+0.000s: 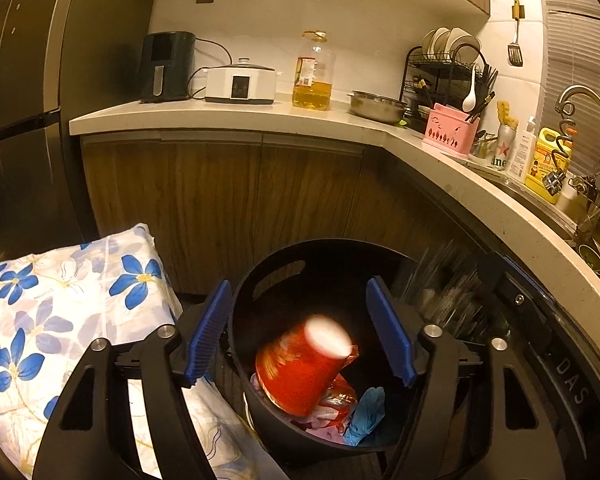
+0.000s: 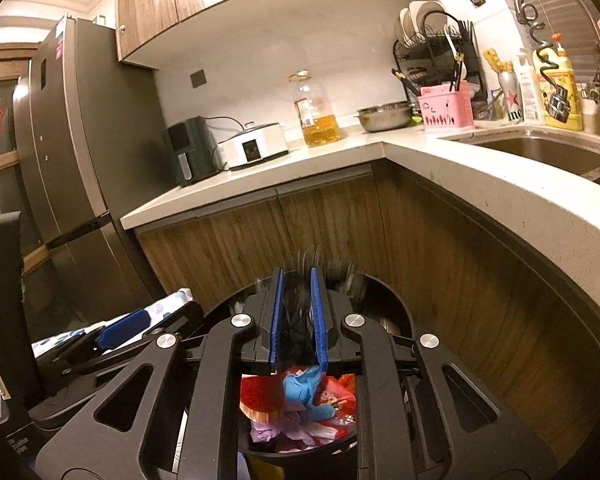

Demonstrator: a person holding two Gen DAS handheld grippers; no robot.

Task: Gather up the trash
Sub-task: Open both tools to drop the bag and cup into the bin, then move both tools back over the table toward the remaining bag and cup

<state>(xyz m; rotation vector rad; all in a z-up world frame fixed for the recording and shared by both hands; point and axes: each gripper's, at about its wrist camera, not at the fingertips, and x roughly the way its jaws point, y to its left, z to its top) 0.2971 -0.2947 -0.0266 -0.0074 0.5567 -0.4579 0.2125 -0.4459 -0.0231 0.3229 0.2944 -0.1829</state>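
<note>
The left gripper (image 1: 302,336) stands with its blue pads wide apart over a black trash bin (image 1: 260,276); a blurred red paper cup (image 1: 304,364) is below and between them, touched by neither pad. The right gripper (image 2: 298,320) has its pads a narrow way apart around a blurred black bag (image 2: 298,320); whether they press it I cannot tell. In the bin lie a blue glove (image 2: 304,390), red wrappers (image 2: 338,402) and pale purple scraps (image 2: 278,424). A floral cloth (image 1: 60,292) sits beside the bin.
</note>
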